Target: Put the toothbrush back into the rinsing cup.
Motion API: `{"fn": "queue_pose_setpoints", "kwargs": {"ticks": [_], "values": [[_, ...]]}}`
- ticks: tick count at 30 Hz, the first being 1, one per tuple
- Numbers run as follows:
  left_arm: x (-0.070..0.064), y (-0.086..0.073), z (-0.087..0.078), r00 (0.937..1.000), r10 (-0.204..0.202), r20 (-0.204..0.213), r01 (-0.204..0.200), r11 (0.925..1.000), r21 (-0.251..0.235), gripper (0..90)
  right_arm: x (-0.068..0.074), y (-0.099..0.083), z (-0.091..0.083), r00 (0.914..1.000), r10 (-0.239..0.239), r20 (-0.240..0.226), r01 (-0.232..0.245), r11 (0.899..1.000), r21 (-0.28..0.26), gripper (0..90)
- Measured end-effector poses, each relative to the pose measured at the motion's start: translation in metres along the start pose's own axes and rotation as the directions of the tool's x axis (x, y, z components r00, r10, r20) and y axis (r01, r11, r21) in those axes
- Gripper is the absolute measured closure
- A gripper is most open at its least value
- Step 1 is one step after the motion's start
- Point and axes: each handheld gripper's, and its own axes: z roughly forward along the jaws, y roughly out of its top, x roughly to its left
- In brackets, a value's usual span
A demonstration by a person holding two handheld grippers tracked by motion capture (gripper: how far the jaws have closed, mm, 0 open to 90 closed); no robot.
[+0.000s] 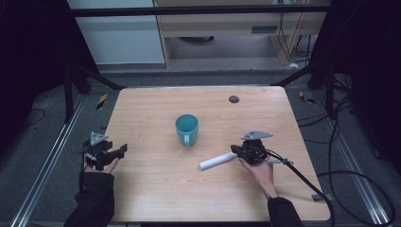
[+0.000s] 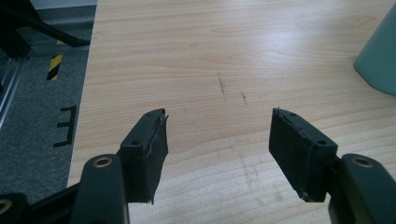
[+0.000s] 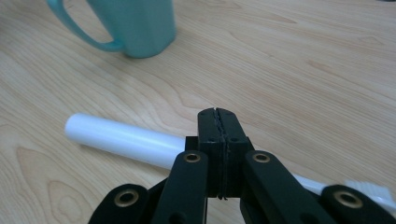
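From above, the white toothbrush (image 1: 216, 161) lay on the table (image 1: 156, 198), near and right of the teal mug (image 1: 187, 129), with the right gripper (image 1: 235, 150) at its right end. The left gripper (image 2: 218, 135) held its jaws spread over bare wood. The right gripper's (image 3: 217, 113) jaws met, pressed together above the toothbrush (image 3: 122, 138); whether they pinched it I could not tell.

This looks like a lab set up for recording. A bare wooden worktop (image 1: 156, 189) stands inside a black metal frame (image 1: 198, 10), on grey carpet (image 1: 42, 156) with aluminium rails (image 1: 47, 165). Black cables (image 1: 340, 156) trail at three o'clock, hazard-striped tape (image 1: 102, 100) marks the floor at ten o'clock, and a pale cabinet (image 1: 227, 28) stands at twelve.
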Motion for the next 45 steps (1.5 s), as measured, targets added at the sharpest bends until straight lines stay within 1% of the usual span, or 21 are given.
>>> {"fn": "queue_pose_setpoints", "kwargs": {"ticks": [2, 4, 7, 9, 11, 12, 15, 16, 17, 21, 23, 24, 26, 27, 29, 31, 32, 37, 39, 43, 45], "values": [[0.0, 0.0, 0.0, 1.0, -0.001, -0.002, 0.001, 1.0, -0.002, 36.7, 0.006, 0.003, 0.004, 0.9998, -0.001, -0.018, 0.001, 1.0, -0.003, 89.9], [0.001, 0.0, 0.0, 1.0, -0.002, -0.001, 0.002, 1.0, -0.001, 36.7, 0.012, 0.006, 0.009, 0.9994, -0.016, -0.029, 0.016, 1.0, 0.002, 90.0], [0.001, 0.0, 0.0, 1.0, -0.004, -0.001, 0.004, 1.0, -0.001, 36.7, 0.019, 0.007, 0.017, 0.9987, -0.017, -0.049, 0.017, 1.0, 0.011, 90.0], [0.001, 0.0, 0.0, 1.0, -0.003, 0.0, 0.003, 1.0, 0.002, 36.9, 0.023, 0.008, 0.023, 0.9977, -0.004, -0.068, 0.005, 1.0, 0.013, 90.0], [0.001, 0.0, 0.001, 1.0, -0.004, 0.003, 0.004, 1.0, 0.007, 37.0, 0.024, 0.008, 0.026, 0.9964, 0.013, -0.084, -0.012, 1.0, 0.012, 90.0], [0.0, 0.0, 0.001, 1.0, -0.004, 0.004, 0.003, 1.0, 0.009, 37.1, 0.027, 0.009, 0.03, 0.9975, -0.003, -0.071, 0.004, 1.0, 0.02, 90.0], [0.0, -0.001, 0.002, 1.0, 0.003, 0.005, -0.003, 0.9999, 0.016, 37.1, 0.031, 0.011, 0.035, 0.9972, -0.01, -0.074, 0.012, 1.0, 0.029, 90.0], [0.0, -0.001, 0.002, 1.0, 0.004, 0.005, -0.004, 0.9999, 0.016, 37.1, 0.031, 0.012, 0.036, 0.9966, -0.009, -0.081, 0.012, 0.999, 0.03, 90.0], [0.0, -0.001, 0.002, 1.0, 0.004, 0.004, -0.004, 0.9999, 0.016, 37.1, 0.032, 0.012, 0.038, 0.9962, 0.002, -0.087, 0.001, 0.999, 0.034, 90.0], [0.0, 0.0, 0.003, 1.0, 0.003, 0.005, -0.003, 0.9999, 0.016, 37.1, 0.031, 0.01, 0.041, 0.9975, -0.003, -0.07, 0.006, 0.999, 0.051, 90.0], [-0.001, -0.001, 0.004, 1.0, 0.005, 0.005, -0.005, 0.9998, 0.018, 37.1, 0.03, 0.01, 0.042, 0.9966, 0.007, -0.082, -0.002, 0.998, 0.055, 90.0], [-0.001, -0.001, 0.004, 1.0, 0.006, 0.006, -0.006, 0.9998, 0.019, 37.1, 0.031, 0.01, 0.043, 0.9968, 0.003, -0.08, 0.001, 0.998, 0.059, 90.0], [-0.001, -0.001, 0.004, 0.9999, 0.009, 0.006, -0.009, 0.9998, 0.02, 37.1, 0.035, 0.011, 0.045, 0.9969, -0.036, -0.07, 0.041, 0.997, 0.072, 90.0], [-0.001, 0.0, 0.004, 0.9999, 0.008, 0.006, -0.008, 0.9998, 0.019, 37.1, 0.037, 0.011, 0.047, 0.9962, -0.046, -0.074, 0.051, 0.996, 0.072, 90.0], [-0.001, -0.001, 0.003, 1.0, 0.007, 0.006, -0.007, 0.9998, 0.017, 37.1, 0.041, 0.011, 0.049, 0.9958, -0.05, -0.077, 0.057, 0.995, 0.082, 90.0], [0.0, -0.001, 0.004, 1.0, 0.002, 0.006, -0.002, 0.9998, 0.018, 37.1, 0.042, 0.011, 0.051, 0.9951, -0.057, -0.08, 0.064, 0.994, 0.089, 90.0], [0.0, -0.001, 0.004, 1.0, 0.005, 0.007, -0.005, 0.9998, 0.019, 37.2, 0.042, 0.01, 0.052, 0.9958, -0.052, -0.076, 0.059, 0.993, 0.099, 90.0], [-0.001, -0.001, 0.004, 0.9999, 0.007, 0.008, -0.007, 0.9998, 0.019, 37.1, 0.043, 0.008, 0.052, 0.9948, -0.063, -0.08, 0.072, 0.99, 0.12, 90.0], [-0.001, 0.0, 0.002, 1.0, 0.005, 0.008, -0.005, 0.9998, 0.017, 37.1, 0.044, 0.006, 0.051, 0.9939, -0.077, -0.079, 0.087, 0.987, 0.138, 90.0], [0.0, 0.0, 0.002, 0.9999, -0.002, 0.01, 0.002, 0.9999, 0.013, 37.2, 0.046, 0.001, 0.046, 0.9934, -0.083, -0.079, 0.094, 0.984, 0.148, 90.0], [-0.001, 0.0, 0.002, 0.9999, 0.004, 0.01, -0.004, 0.9999, 0.015, 37.2, 0.045, -0.001, 0.041, 0.9939, -0.078, -0.078, 0.089, 0.985, 0.151, 90.0]]}}
